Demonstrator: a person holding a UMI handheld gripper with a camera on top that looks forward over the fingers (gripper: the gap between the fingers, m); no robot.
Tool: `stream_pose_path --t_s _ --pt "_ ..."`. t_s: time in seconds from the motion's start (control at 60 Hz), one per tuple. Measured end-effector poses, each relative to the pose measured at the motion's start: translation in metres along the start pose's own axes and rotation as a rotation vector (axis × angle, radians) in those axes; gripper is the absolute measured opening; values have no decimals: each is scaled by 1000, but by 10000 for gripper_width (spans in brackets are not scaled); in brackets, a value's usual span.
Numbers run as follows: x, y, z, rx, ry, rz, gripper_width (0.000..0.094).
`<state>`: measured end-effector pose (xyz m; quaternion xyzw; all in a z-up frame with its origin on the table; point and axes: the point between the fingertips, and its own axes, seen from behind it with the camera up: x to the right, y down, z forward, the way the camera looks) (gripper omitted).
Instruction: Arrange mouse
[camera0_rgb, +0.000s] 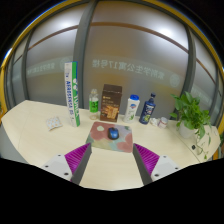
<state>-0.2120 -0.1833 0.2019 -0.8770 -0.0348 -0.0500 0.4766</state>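
Note:
A small dark blue mouse (113, 133) lies on a multicoloured mouse mat (113, 138) on the pale table (40, 145). My gripper (112, 160) is open and empty. Its purple-padded fingers (79, 158) stand wide apart, just short of the mat's near edge. The mouse is ahead of the fingers, in line with the gap between them.
Behind the mat stand a tall green-and-white box (70, 95), a green bottle (94, 104), a brown box (111, 102), a white bottle (132, 107) and a dark blue bottle (148, 108). A potted plant (190, 115) stands at the right, small items (54, 123) at the left. Glass wall behind.

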Motion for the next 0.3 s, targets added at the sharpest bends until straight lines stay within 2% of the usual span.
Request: stream_pose_path --t_s 0.3 --pt "-4 12 -46 13 11 9 851"
